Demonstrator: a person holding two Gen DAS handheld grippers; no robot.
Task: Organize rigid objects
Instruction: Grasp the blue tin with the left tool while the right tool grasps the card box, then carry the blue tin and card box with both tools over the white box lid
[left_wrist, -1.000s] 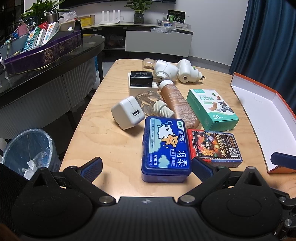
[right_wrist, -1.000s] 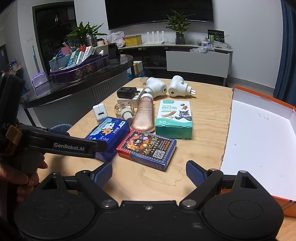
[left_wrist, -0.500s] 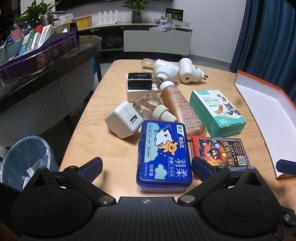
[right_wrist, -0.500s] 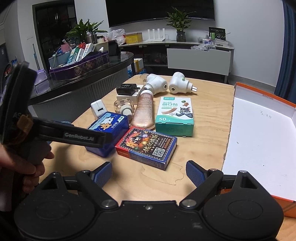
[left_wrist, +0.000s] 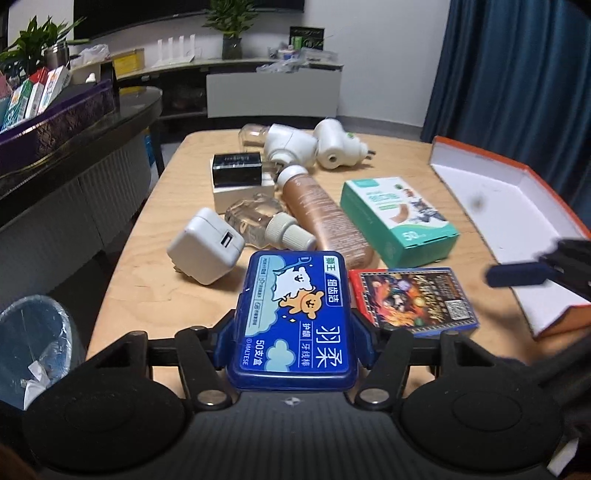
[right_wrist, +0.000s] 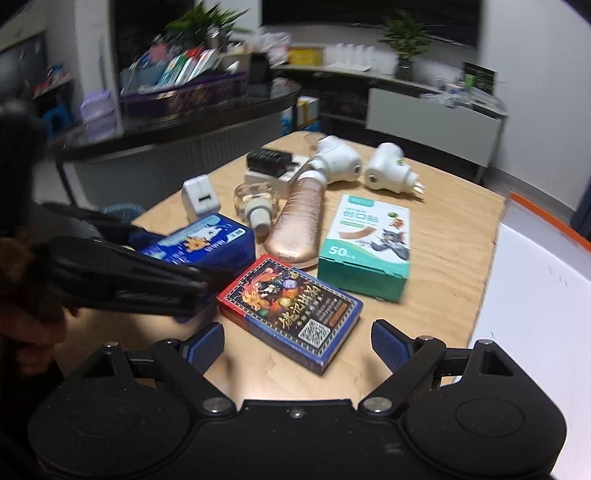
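A blue floss-pick box (left_wrist: 295, 317) lies on the wooden table (left_wrist: 155, 295) between the pads of my left gripper (left_wrist: 291, 343). Its jaws are closing and both pads touch the box's long sides. From the right wrist view the same blue box (right_wrist: 207, 240) shows behind the left tool. A red and blue card deck (right_wrist: 291, 306) lies flat just ahead of my right gripper (right_wrist: 297, 343), which is open, with the deck's near corner between its fingers. One right fingertip (left_wrist: 517, 275) hovers over the edge of the open orange box (left_wrist: 517, 206).
Behind them lie a green bandage box (left_wrist: 399, 218), a bronze bottle (left_wrist: 321, 218), a glass bottle (left_wrist: 255, 218), a white charger (left_wrist: 205, 251), a black box (left_wrist: 238, 173) and two white plug-in units (left_wrist: 291, 147). A bin (left_wrist: 33, 343) stands left of the table.
My left gripper has come forward around the blue box and its jaws have closed in onto its sides. The right gripper has rolled and shifted closer to the card deck.
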